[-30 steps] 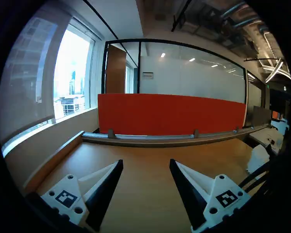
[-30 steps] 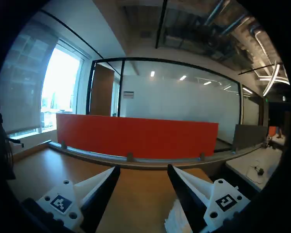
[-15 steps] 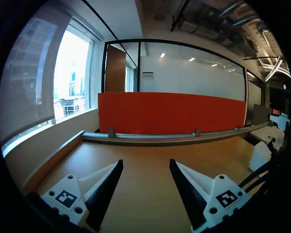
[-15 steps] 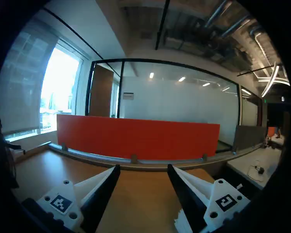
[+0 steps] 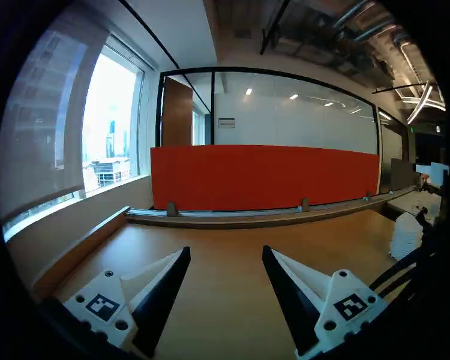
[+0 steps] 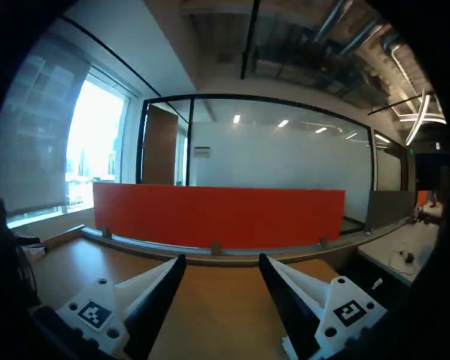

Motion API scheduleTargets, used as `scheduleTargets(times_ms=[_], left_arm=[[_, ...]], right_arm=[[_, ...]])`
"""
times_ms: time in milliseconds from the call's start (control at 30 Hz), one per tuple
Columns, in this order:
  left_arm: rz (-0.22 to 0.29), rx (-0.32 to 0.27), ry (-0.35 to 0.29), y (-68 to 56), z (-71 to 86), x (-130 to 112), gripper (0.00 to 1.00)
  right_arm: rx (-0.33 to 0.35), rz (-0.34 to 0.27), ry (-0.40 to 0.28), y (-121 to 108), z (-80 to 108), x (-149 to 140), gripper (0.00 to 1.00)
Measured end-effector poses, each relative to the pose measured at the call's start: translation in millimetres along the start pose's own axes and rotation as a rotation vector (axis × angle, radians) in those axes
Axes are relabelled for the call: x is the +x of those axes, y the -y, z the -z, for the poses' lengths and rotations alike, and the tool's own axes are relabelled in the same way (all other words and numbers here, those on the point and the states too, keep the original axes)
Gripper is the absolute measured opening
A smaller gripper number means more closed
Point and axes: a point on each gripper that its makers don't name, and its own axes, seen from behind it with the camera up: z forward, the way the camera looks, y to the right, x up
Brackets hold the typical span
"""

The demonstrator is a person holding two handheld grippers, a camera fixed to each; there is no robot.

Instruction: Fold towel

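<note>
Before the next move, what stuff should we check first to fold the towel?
1. Left hand-held gripper open, nothing between its fingers: ok.
2. Right hand-held gripper open, nothing between its fingers: ok.
3. Towel found: cannot tell. A white ribbed thing at the right edge of the left gripper view might be it.
4. Towel lying flat: cannot tell.
5. Orange divider stands well past both grippers' fingertips, at the wooden desk's far edge: ok.
</note>
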Motion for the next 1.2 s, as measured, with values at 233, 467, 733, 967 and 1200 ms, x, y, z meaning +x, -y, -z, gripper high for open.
scheduleTargets(times_ms=[233,467,733,967,1200], left_arm=[[-0.01,0.017,-0.03,7.4,-1.4,-28.4,0.88],[-0.002,0.034,-0.053,13.8,-0.4,-55.2,0.88],[0.007,0.045,-0.073,18.2,0.1,-85.0,0.88],[0.006,0.055,-0.089,19.5,0.5,-103.8,0.88],[0.002,0.07,-0.11,23.1,1.7,-112.6,0.88]], right_arm=[[-0.014,-0.042,-0.016,-7.5,2.5,-8.6,0.94],[-0.033,-0.073,-0.027,-13.5,5.9,-21.3,0.94],[-0.028,-0.08,-0.032,-9.1,7.1,-38.8,0.94],[-0.029,-0.062,-0.03,-12.4,3.8,-59.7,0.94],[-0.024,-0.06,-0.034,-14.0,1.6,-70.3,0.94]])
